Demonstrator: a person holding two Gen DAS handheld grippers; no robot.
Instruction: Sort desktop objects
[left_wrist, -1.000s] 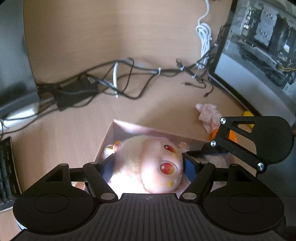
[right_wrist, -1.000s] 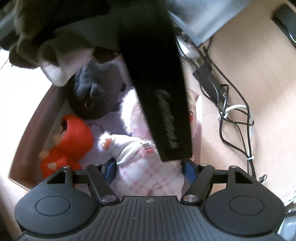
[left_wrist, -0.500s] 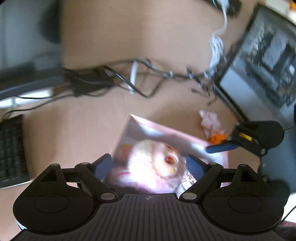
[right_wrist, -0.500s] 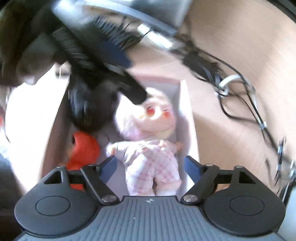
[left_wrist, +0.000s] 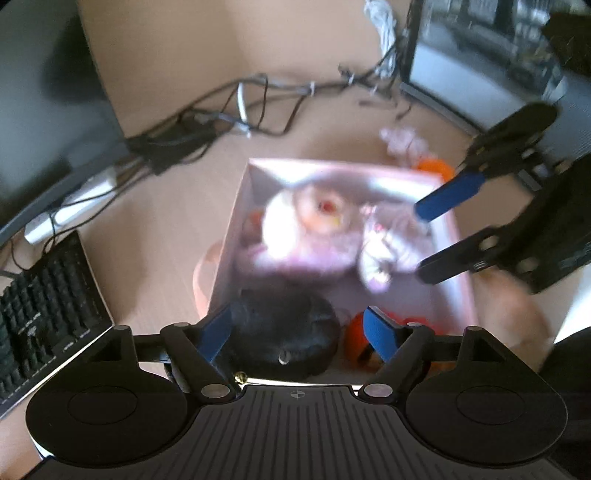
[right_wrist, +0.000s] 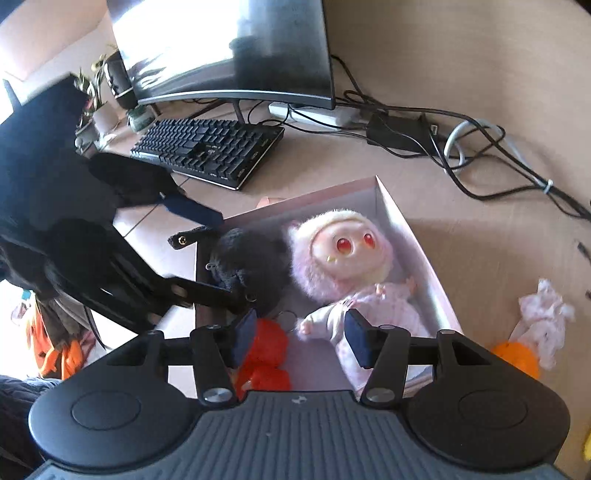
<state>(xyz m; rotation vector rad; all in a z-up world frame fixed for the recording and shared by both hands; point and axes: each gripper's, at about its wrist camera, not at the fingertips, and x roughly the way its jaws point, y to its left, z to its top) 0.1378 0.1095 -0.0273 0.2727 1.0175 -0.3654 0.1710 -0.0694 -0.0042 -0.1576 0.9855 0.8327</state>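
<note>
A pale pink cardboard box (right_wrist: 415, 236) sat open on the wooden desk (right_wrist: 480, 110), just in front of the black keyboard (right_wrist: 207, 147) and curved monitor (right_wrist: 229, 48). Inside lay a pink-haired doll (right_wrist: 343, 258) on its back, its long axis running along the box's right wall, head toward the far end and the monitor, checked legs toward the right gripper's camera. A black plush toy (right_wrist: 255, 262) lay beside its head, and a red doll (right_wrist: 266, 354) filled the near left corner. The right gripper (right_wrist: 301, 341) hovered over the near end, fingers spread wide, holding nothing. The left gripper (left_wrist: 295, 332) hung above the black plush, equally wide and empty. A small pink-and-orange toy (right_wrist: 535, 332) lay outside, right of the box.
</note>
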